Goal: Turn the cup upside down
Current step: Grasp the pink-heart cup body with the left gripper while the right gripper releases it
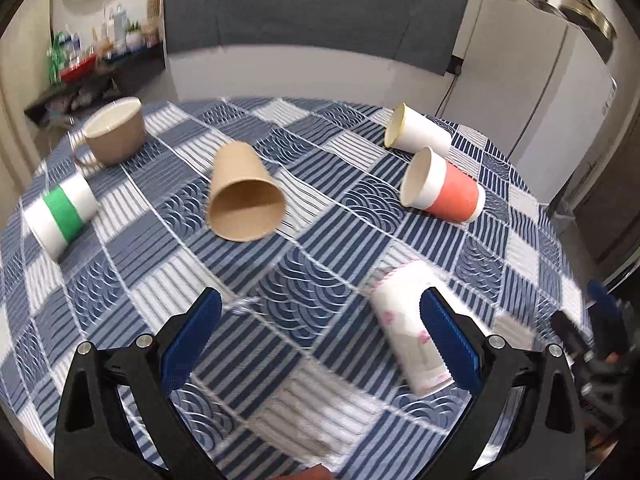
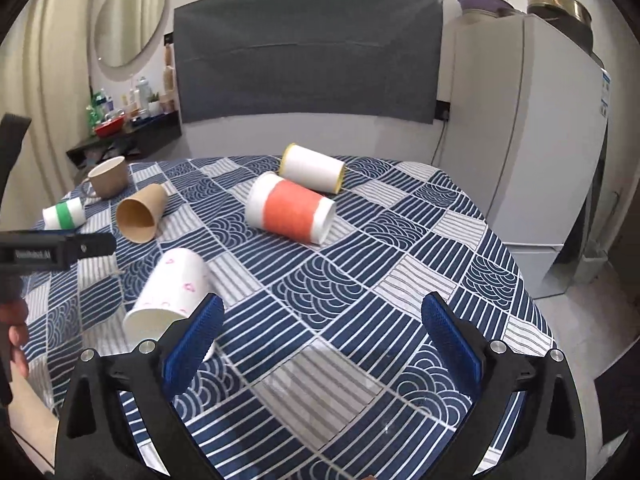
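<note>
Several paper cups lie on their sides on a blue patchwork tablecloth (image 2: 360,280). A white cup with pink marks (image 1: 404,320) (image 2: 170,296) lies nearest, just behind my left gripper's right finger and just left of my right gripper's left finger. A brown cup (image 1: 244,196) (image 2: 142,214), an orange-banded cup (image 1: 442,188) (image 2: 290,214), a white yellow-rimmed cup (image 1: 418,132) (image 2: 312,168) and a green-banded cup (image 1: 62,210) (image 2: 64,213) lie farther off. My left gripper (image 1: 320,320) is open and empty. My right gripper (image 2: 322,324) is open and empty.
A tan ceramic mug (image 1: 114,130) (image 2: 108,176) stands upright at the far left. A white fridge (image 2: 532,140) stands right of the table. A shelf with bottles (image 2: 120,116) is at the back left. My left gripper's body (image 2: 52,252) shows in the right wrist view.
</note>
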Demonstrator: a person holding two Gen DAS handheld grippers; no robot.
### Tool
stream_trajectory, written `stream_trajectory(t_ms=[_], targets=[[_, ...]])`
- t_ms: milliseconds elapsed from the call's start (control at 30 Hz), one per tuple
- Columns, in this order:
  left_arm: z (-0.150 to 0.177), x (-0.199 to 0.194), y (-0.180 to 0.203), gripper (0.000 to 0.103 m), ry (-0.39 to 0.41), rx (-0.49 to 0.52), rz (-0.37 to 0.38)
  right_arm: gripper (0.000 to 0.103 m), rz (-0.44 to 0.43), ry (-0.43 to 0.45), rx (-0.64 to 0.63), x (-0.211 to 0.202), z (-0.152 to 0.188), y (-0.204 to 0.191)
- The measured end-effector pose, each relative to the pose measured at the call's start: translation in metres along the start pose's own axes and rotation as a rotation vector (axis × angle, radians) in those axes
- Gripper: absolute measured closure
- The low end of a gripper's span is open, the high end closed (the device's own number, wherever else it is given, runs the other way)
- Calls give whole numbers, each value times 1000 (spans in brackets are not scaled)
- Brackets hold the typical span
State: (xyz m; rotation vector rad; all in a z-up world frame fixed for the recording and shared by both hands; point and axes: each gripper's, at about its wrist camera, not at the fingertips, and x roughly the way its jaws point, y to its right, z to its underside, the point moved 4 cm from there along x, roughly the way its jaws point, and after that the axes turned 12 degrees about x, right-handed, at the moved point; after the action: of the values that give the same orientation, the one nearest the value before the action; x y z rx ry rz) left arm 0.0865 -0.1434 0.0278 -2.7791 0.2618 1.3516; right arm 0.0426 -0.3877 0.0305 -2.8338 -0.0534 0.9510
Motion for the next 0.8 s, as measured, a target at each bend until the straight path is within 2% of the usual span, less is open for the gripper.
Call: stream_trajectory(t_ms=[233, 433, 733, 800], targets=[[-10, 29, 15, 6, -126, -131, 28, 8, 5, -27, -1, 20, -1, 15], [-6, 54, 22, 6, -243, -265, 99, 8, -4, -45, -5, 29, 3, 21], [-6, 78, 34, 6, -325, -312, 127, 8, -16, -72, -20, 37, 14, 22], [-6, 82, 34, 9, -326, -315, 124, 8, -15, -73, -24, 37, 15, 22]])
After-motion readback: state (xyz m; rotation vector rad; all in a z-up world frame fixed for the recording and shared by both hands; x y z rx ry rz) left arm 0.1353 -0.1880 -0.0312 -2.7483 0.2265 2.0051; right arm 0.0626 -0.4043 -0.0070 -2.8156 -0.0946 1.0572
